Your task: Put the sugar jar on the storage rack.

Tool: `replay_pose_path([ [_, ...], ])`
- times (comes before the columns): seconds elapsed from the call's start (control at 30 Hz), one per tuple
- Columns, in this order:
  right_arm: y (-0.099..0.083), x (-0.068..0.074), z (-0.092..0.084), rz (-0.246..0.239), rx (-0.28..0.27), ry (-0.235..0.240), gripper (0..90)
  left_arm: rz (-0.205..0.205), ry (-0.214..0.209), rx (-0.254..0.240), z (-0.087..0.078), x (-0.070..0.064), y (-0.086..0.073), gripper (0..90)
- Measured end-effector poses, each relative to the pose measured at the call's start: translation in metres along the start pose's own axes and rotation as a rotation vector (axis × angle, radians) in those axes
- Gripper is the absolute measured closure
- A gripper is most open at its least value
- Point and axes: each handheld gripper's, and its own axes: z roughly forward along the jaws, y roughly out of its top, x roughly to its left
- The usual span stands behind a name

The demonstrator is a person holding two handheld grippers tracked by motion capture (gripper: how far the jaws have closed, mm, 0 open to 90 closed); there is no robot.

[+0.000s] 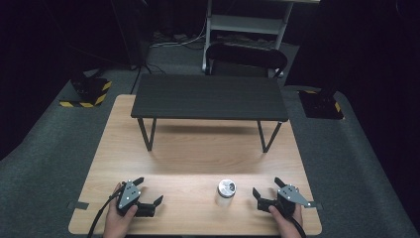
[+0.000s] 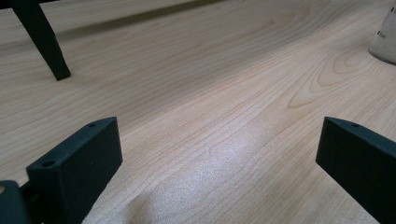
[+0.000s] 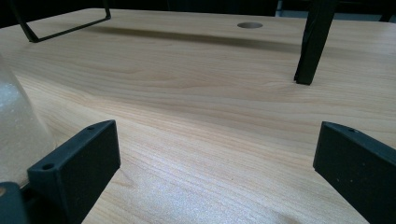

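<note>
A small upright container (image 1: 226,193) stands on the near part of the wooden table (image 1: 198,148), a little right of the middle. From above it shows a round silvery top with a glinting, uneven surface, and a pale, translucent body below it. In the left gripper view its whitish side (image 2: 385,39) sits at the far right edge with some tiny dark print on it; in the right gripper view its frosted, grainy wall (image 3: 18,126) bulges in at the left edge, just beside that gripper's left jaw.

The left gripper (image 1: 148,192) rests low over the near left of the table, held by a hand (image 1: 119,220), its 2 jaws spread wide with bare wood between them. The right gripper (image 1: 268,188) sits at the near right, held by the other hand (image 1: 286,218), jaws likewise spread wide and gripping nothing. The container stands between the 2 grippers, nearer the right one and touching neither.

Farther off, a low black shelf (image 1: 208,96) on thin black legs spans the far half of the table; 1 leg (image 2: 42,39) shows in the left gripper view and another (image 3: 315,42) in the right gripper view. A round hole (image 3: 250,24) is cut in the tabletop beyond it. Behind the table stands a dark chair (image 1: 246,57). Nothing lies between either gripper and the container.
</note>
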Motion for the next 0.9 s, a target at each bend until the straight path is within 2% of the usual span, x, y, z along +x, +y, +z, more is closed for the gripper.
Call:
replay_pose_path([
  [0.5,-0.002,0.0,-0.003,0.001,-0.018,-0.002,0.4,0.01,-0.018,0.003,0.0,0.002,0.0,0.4],
  [0.63,-0.001,0.0,-0.007,-0.001,-0.039,0.0,0.5,0.009,-0.018,0.006,0.0,0.003,0.001,0.4],
  [0.9,0.009,0.005,-0.02,-0.015,-0.115,0.016,0.5,0.007,-0.017,0.006,0.0,0.002,0.001,0.5],
])
